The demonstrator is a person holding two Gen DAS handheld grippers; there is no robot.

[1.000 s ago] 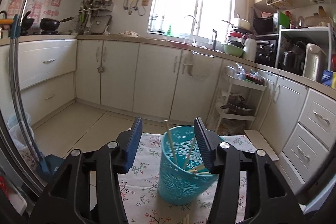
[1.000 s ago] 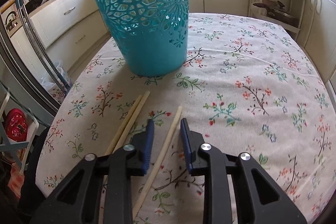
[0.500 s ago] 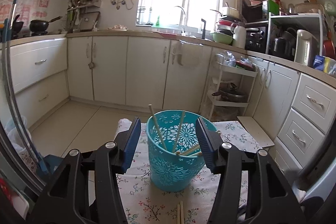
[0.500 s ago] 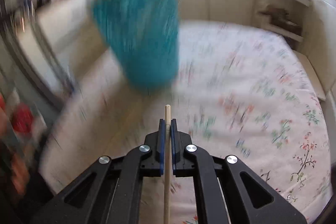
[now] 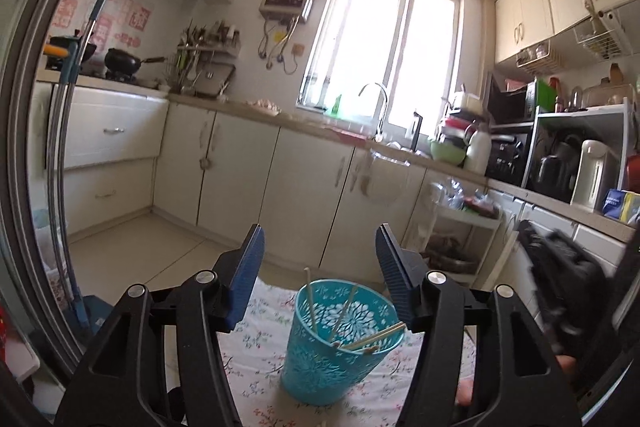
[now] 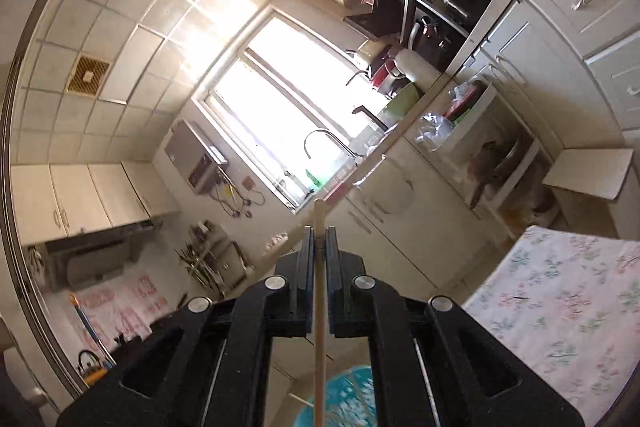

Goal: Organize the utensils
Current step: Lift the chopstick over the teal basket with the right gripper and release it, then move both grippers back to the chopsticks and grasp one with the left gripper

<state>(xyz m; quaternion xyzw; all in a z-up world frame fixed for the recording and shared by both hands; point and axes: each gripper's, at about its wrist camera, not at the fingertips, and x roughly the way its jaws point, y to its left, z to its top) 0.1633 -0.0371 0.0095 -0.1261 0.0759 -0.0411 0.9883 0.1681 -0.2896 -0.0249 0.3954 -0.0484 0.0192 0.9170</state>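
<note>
**Chopstick lifted above the basket, ready to drop in**

Left wrist view: the left gripper [image 5: 318, 259] sits in the lower middle of the frame with its jaws spread wide and nothing between them. Below and beyond the fingertips, at lower centre, the blue basket [image 5: 340, 347] stands upright on the flowered tablecloth [image 5: 256, 351]. Several chopsticks [image 5: 310, 297] lean inside it against the rim. The basket lies in the gap between the two fingers as seen from here, but apart from them; the gripper seems placed to steady the basket if needed. At the right edge a dark blurred shape is likely the right gripper.

Right wrist view: the right gripper [image 6: 319, 241] at lower centre is pressed together on a single chopstick [image 6: 320, 307], which runs straight along the fingers, its tip poking just past them toward the middle of the frame. The camera is rolled and tipped up toward the window, so the chopstick probably hangs near vertical. At the bottom centre, under the gripper, the basket's blue rim [image 6: 348, 403] shows blurred, with the chopstick's lower end crossing it. The tablecloth fills the lower right.
</note>
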